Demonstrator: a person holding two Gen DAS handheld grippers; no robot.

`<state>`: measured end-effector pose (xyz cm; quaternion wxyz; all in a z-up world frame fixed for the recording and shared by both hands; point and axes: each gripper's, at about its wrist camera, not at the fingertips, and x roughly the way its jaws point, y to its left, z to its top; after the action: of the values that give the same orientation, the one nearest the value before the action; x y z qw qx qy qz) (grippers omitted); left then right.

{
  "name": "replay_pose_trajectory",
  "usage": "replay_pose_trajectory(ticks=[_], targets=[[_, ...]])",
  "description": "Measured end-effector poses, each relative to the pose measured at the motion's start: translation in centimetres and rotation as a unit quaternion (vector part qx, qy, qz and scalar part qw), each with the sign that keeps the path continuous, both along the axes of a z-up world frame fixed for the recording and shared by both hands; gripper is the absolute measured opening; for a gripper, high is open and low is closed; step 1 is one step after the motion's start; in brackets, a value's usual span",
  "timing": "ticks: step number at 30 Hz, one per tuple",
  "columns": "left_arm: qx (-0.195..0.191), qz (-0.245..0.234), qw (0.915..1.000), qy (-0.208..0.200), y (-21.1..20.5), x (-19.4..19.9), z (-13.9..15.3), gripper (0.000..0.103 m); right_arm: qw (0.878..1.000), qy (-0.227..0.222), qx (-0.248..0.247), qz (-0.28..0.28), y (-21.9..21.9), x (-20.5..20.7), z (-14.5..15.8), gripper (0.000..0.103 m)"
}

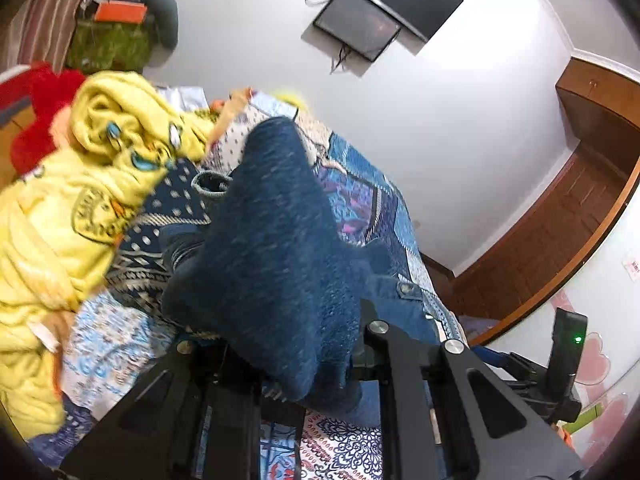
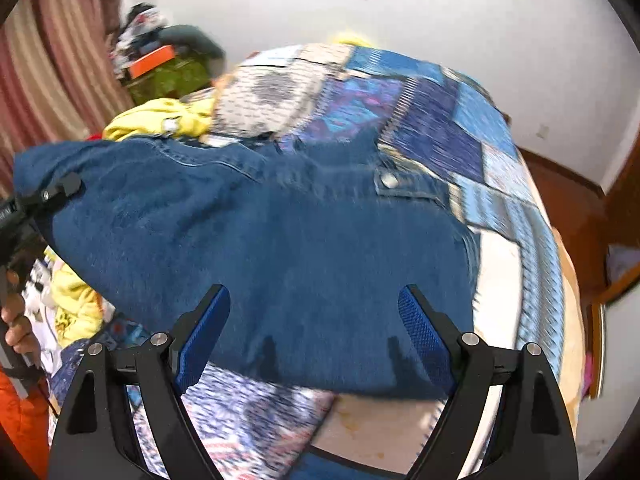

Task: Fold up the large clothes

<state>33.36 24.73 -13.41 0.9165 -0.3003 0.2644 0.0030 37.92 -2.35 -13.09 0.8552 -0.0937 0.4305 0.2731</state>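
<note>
- Your left tongs [image 1: 304,360] are clamped on a fold of the blue denim garment [image 1: 272,240]; the cloth bunches between the black arms and rises up in front of the lens.
- Your right tongs [image 2: 316,332] are spread wide with nothing between the blue pads [image 2: 424,332]; they hover just above the near hem of the denim.
- In the right view the denim garment [image 2: 260,240] lies spread across the bed [image 2: 460,140], over the patchwork blue quilt, with a metal snap button [image 2: 388,179] facing up.
- The left tongs [image 2: 60,192] pinch the garment's far left corner there, lifted off the quilt.
- A yellow garment pile [image 1: 60,208] sits on the bed just left of the denim.
- A screen [image 1: 384,4] hangs on the white wall behind.
</note>
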Motion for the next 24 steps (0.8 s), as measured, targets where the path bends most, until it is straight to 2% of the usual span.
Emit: replay_pose_trajectory(ticks=[4, 10, 13, 15, 18, 22, 24], targets=[[0.021, 0.018, 0.9994, 0.019, 1.0, -1.1, -1.0, 0.015, 0.999, 0.010, -0.006, 0.042, 4.0, -0.2, -1.5, 0.084], [-0.004, 0.042, 0.9974, 0.059, 3.1, -1.5, -5.0, 0.015, 0.995, 0.058, -0.026, 0.080, 9.5, 0.7, -6.4, 0.084], [0.007, 0.041, 0.9964, 0.073, 3.1, -1.7, -5.6, 0.015, 0.991, 0.093, -0.041, 0.088, 10.9, 1.3, -9.3, 0.084], [0.033, 0.031, 0.9954, 0.084, 2.4, -1.4, -5.3, 0.015, 0.991, 0.086, -0.053, 0.093, 11.4, 1.1, -10.6, 0.091], [0.087, 0.019, 0.9924, 0.085, 0.5, -0.1, -4.2, 0.015, 0.991, 0.061, -0.054, 0.102, 11.6, 0.5, -10.6, 0.095], [0.120, 0.000, 0.9906, 0.067, -2.1, 1.8, -2.2, 0.015, 0.990, 0.083, -0.045, 0.104, 10.8, 1.0, -10.2, 0.095], [0.132, -0.019, 0.9895, 0.057, -4.2, 3.0, -0.9, 0.015, 0.990, 0.103, -0.012, 0.097, 8.9, 1.0, -9.2, 0.095]])
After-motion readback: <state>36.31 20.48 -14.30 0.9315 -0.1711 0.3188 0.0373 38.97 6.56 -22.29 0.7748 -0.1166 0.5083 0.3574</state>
